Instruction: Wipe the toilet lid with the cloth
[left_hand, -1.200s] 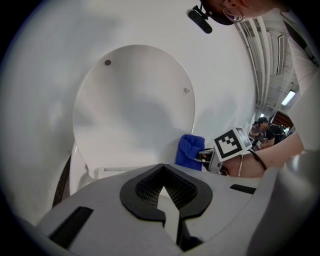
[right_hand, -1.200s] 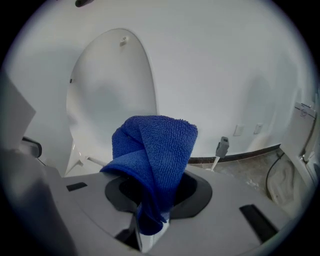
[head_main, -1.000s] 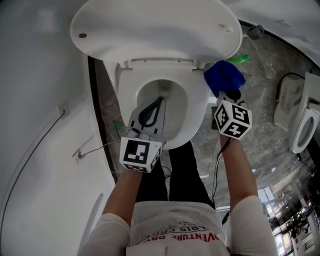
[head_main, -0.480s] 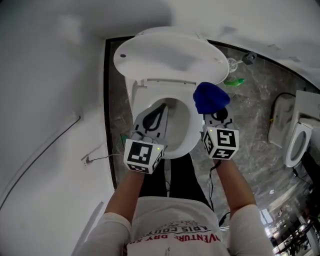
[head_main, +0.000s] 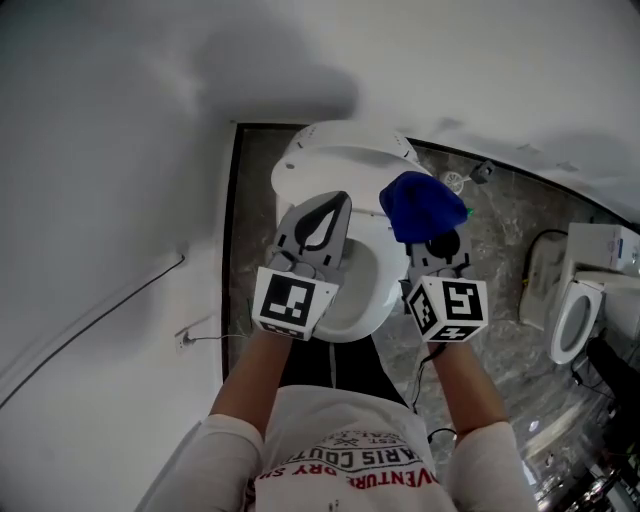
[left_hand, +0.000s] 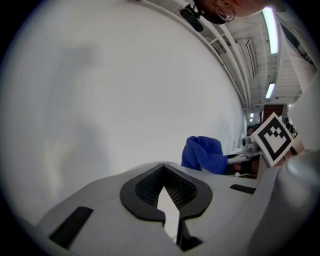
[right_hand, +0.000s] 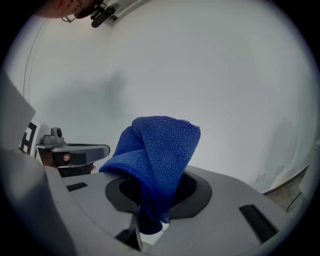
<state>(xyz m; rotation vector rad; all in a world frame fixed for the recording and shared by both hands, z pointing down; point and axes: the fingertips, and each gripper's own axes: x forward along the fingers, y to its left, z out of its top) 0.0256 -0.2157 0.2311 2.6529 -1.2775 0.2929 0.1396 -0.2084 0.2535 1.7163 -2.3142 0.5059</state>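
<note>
Blue cloth (right_hand: 157, 150): a folded terry cloth, bunched and standing up out of our right tongs (head_main: 436, 245), which are clenched on its lower end.
Left tongs (head_main: 338, 203): pressed together with nothing between them. They hang just to the left of the right tongs, and their tips point the same way.
Toilet lid (head_main: 340, 158): white and raised, just beyond the tips of both tongs. The cloth is close to its right part, but we cannot tell whether the two touch.
Progress: we judge the wiping to be at or near its start. The cloth is gripped and held up by the lid, and no wet streak or wiped patch shows on the lid.
Left to do: by our reading, the whole job, which is pressing the cloth on the lid and sweeping it across the surface.
Toilet bowl (head_main: 368, 290): open, below and between the two tongs, and partly hidden behind the left tongs. The part we see is plain white, with nothing in it that we can make out.
Second toilet (head_main: 560, 322): well off to the right of the right tongs, also open. It is too small for us to tell what it holds.
</note>
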